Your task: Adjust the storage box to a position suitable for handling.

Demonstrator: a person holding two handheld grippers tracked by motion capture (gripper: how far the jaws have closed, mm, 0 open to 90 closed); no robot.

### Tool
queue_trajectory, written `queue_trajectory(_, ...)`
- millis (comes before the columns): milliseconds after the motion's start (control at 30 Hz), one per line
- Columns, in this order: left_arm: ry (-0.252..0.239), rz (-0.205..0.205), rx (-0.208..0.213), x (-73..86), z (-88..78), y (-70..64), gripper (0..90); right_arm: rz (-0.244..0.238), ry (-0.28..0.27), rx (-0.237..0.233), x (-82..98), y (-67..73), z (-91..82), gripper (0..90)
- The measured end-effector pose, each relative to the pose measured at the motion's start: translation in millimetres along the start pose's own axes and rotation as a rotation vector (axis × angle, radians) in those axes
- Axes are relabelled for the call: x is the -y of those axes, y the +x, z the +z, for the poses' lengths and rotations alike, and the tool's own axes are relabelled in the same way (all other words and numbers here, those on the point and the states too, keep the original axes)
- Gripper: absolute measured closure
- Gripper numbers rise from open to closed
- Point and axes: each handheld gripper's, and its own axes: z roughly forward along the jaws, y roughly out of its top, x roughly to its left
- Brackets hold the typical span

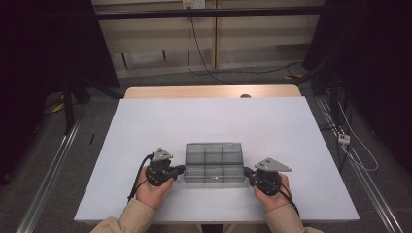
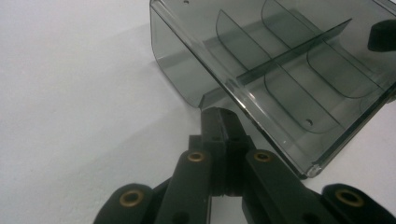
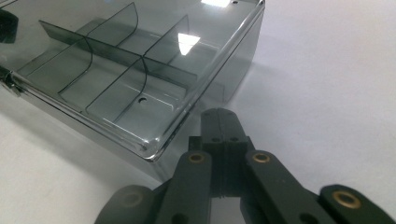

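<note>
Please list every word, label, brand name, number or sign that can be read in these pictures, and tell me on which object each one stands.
No readable text: the smoky transparent plastic compartment box bears no label or embossing, in either gripper view.
The white table surface is blank.
The pale wall socket plates in the high view are too small to read.

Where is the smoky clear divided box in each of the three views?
High view: divided box sits low centre on the white table, between both hand-held grippers.
Left gripper view: upper right, beyond the shut jaws.
Right gripper view: upper left, beyond the shut jaws.
Shared landmark: the box's cross-shaped inner dividers.
</note>
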Motion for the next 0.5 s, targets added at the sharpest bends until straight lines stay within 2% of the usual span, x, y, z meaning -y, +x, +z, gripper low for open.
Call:
queue_trajectory(33, -0.018, -0.025, -0.003, 0.3, 1.1, -1.7, 90.0, -0.002, -0.001, 0.0, 0.7, 0.5, -0.9, 90.0)
queue_trajectory(100, -0.024, -0.028, -0.004, 0.7, 1.2, -2.9, 90.0, -0.002, 0.0, -0.004, 1.5, 0.8, -2.0, 90.0)
queue_trajectory(233, -0.018, -0.014, -0.007, 1.6, 0.2, -3.8, 90.0, -0.003, -0.002, -0.003, 2.3, 0.9, -3.0, 90.0)
queue_trajectory(500, -0.014, -0.013, -0.011, 1.9, -0.5, -5.1, 90.0, -0.001, -0.003, -0.008, 2.6, 0.5, -3.1, 90.0)
